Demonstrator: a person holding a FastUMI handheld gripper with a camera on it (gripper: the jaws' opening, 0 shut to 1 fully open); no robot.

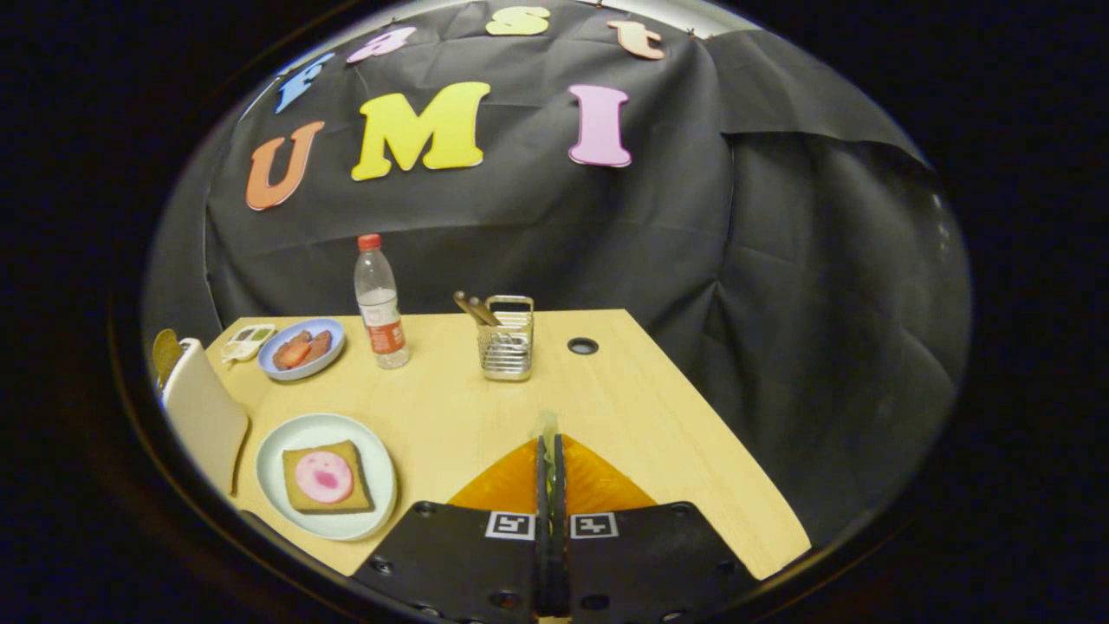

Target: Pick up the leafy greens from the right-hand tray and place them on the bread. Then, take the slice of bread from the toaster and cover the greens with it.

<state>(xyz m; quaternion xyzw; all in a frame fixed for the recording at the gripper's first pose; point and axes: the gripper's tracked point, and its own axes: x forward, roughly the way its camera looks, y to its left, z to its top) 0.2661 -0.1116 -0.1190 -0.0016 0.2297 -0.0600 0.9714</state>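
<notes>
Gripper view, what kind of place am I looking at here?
Likely a staged kitchen tabletop in a recording booth: a wooden table before a black cloth wall, bread on a plate, a water bottle. The gripper looks shut.

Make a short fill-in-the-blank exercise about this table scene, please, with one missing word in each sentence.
1. The water bottle has a ___ cap.
2. The bread slice on the pale plate carries a round ___ topping.
3. The gripper has its fingers close together above the ___ tray.
4. The wire holder stands between the water bottle and a round ___ in the wooden table.

Missing words: red; pink; orange; hole.
</notes>
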